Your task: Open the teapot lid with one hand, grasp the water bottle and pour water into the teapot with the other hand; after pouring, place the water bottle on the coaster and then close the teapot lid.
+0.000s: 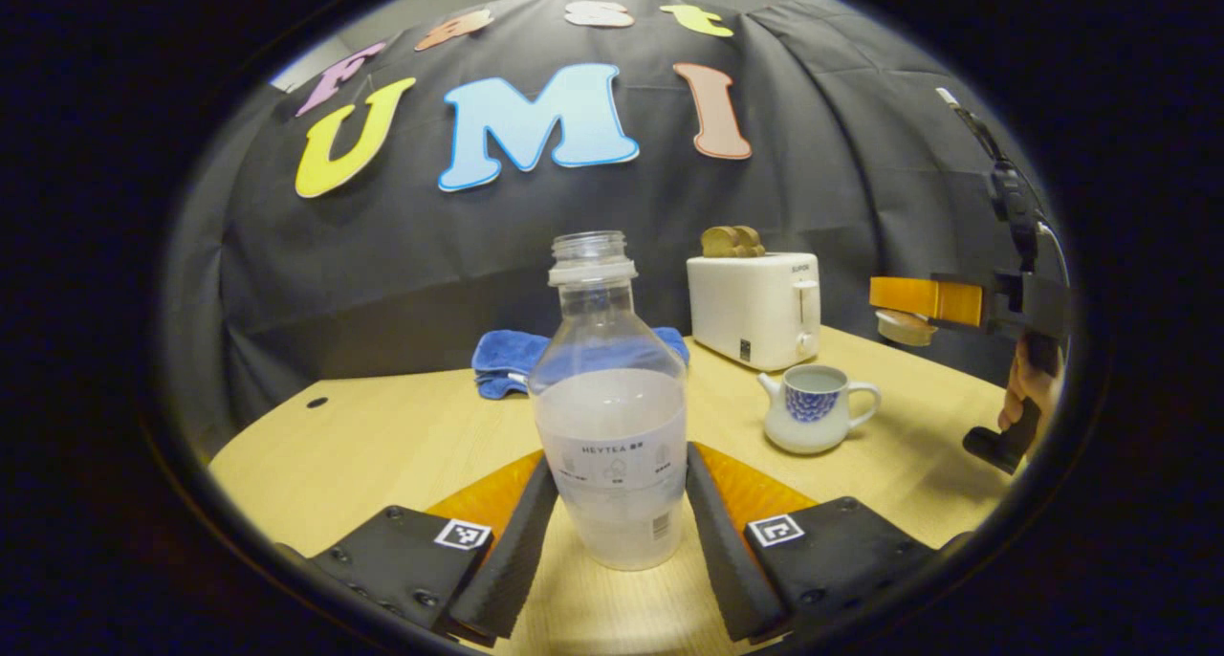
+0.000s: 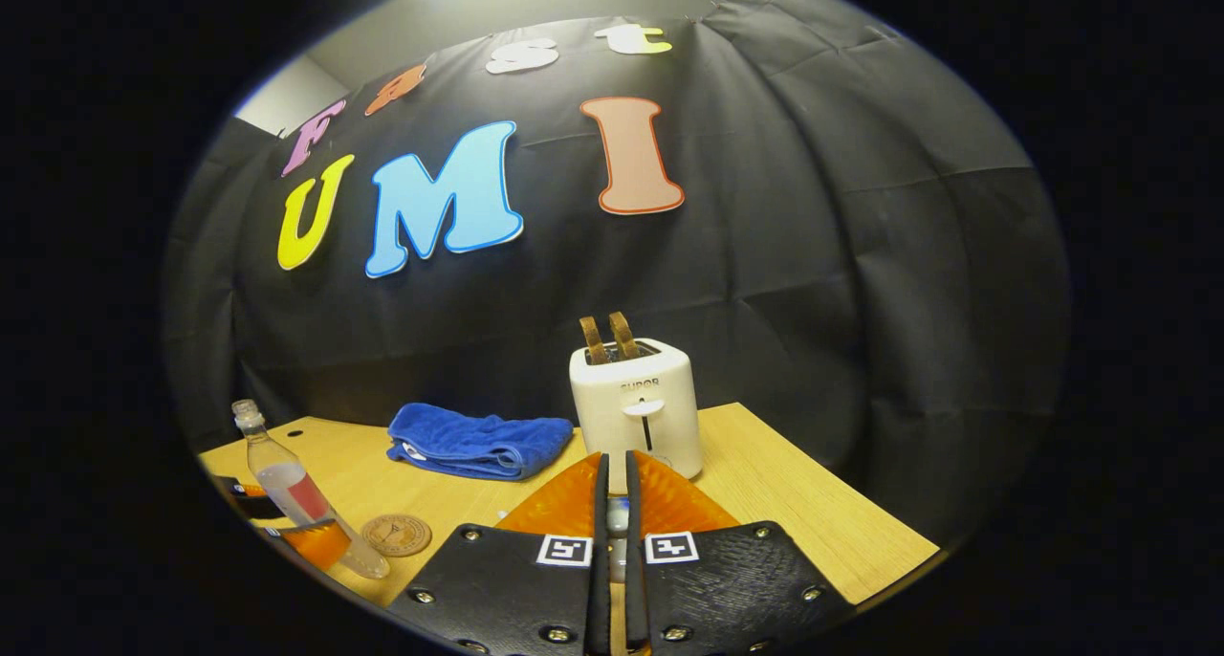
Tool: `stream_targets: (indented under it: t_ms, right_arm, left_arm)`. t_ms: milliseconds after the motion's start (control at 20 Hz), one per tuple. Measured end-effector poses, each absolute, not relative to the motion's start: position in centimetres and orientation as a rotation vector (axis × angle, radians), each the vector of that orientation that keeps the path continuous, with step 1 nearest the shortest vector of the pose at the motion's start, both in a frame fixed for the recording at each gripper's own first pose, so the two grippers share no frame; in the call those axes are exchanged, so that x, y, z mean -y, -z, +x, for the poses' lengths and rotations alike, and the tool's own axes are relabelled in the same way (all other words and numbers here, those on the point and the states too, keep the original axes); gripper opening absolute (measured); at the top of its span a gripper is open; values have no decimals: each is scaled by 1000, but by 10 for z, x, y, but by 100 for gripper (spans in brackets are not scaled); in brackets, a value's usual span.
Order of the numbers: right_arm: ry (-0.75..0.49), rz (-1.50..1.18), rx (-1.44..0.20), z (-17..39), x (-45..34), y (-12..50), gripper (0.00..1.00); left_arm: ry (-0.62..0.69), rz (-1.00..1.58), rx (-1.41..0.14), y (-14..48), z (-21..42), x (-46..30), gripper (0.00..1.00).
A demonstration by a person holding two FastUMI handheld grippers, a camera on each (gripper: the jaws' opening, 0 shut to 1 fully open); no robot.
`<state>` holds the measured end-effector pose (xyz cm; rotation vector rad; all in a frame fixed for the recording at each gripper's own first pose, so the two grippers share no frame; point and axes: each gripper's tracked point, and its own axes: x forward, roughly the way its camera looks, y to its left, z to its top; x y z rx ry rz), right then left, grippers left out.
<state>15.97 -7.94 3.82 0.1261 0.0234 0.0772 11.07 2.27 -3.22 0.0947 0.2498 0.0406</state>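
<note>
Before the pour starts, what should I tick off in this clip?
1. Teapot open: the white ceramic teapot with blue pattern has no lid on. Ok.
2. Lid held away: the right claw is shut on the pale round lid, raised apart from the teapot. Ok.
3. Bottle uncapped: the clear plastic water bottle stands upright on the wooden table, neck open. Ok.
4. Grip: the left claw has a finger on each side of the bottle; whether both press on it, cannot tell.
5. Landing spot: the round brown coaster is bare. Ok.
</note>
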Motion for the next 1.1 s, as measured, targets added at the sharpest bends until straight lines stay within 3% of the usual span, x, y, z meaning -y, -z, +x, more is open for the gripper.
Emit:
stream_targets:
  t_ms: [200, 650, 1100]
  right_arm:
    - [-74, 149, -21, 162, 93, -36, 6]
    - [-67, 184, -10, 161, 106, -37, 6]
    - [-25, 187, -59, 168, 122, -21, 6]
  left_arm:
    - [32, 230, -349, 31, 124, -20, 87]
    - [165, 806, -522, 30, 167, -13, 87]
    - [269, 1091, -629, 41, 179, -8, 87]
